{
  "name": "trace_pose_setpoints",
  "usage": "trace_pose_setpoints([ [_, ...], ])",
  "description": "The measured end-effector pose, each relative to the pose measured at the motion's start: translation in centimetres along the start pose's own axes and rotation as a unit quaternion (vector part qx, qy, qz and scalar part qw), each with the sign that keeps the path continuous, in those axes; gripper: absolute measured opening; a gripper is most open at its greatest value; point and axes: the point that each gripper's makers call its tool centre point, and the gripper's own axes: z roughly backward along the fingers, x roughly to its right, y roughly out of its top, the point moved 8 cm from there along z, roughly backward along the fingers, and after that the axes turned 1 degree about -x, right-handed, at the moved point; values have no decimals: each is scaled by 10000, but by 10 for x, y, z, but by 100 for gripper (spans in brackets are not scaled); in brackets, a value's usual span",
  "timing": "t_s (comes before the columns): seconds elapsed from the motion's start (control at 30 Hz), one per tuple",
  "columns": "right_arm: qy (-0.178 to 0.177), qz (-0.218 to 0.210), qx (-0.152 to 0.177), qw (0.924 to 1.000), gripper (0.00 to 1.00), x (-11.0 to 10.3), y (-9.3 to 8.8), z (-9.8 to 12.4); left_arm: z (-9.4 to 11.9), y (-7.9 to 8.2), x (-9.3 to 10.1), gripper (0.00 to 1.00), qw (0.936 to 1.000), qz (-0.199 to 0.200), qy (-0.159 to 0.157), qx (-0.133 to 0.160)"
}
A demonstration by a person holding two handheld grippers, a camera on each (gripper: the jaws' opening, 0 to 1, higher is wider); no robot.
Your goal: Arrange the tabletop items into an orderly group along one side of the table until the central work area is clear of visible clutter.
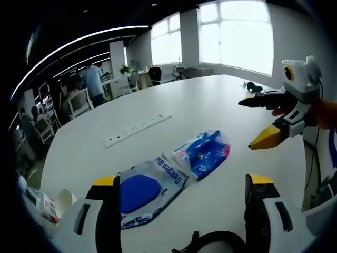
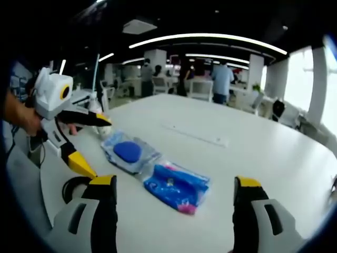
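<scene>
In the left gripper view, the left claw (image 1: 181,203) rises from the bottom edge with its jaws wide apart and nothing between them. Just above its left jaw, at lower centre-left, lies a wet-wipe pack (image 1: 145,191) with a blue oval lid, flat on the white table (image 1: 210,105). Touching its upper right end is a blue printed pouch (image 1: 204,152), also flat. The two sit end to end in a slanted row, which reads as a start on the orderly group, though they appear to sit out on the open tabletop, not along a side. Above them, toward the centre left, a white power strip (image 1: 138,129) lies well apart. At the far right, the right claw (image 1: 260,120) enters mid-frame, jaws parted and empty, held above the table.

In the right gripper view, the left claw (image 2: 97,146) comes in at the left edge, held in a hand (image 2: 21,118), jaws spread. Right of it, the wet-wipe pack (image 2: 129,152) lies at centre-left with the pouch (image 2: 176,187) just below and right of it. The right claw (image 2: 176,203) stands at the bottom, jaws apart, empty; the pouch lies between and just ahead of its tips, so it looks the likeliest next grab. The power strip (image 2: 197,135) runs across the middle, beyond both.
</scene>
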Motion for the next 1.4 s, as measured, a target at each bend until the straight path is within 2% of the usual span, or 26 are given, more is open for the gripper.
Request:
trace_pose_setpoints([
  [0.53,17,82,60,9999,89,-8,6,5,18,-8,1,96,9997,224,79,114],
  [0.83,79,107,61,9999,89,-16,7,5,27,-19,-3,96,9997,190,144,58],
  [1.4,216,181,60,9996,84,-31,13,2,42,-24,-2,94,9996,188,160,113],
])
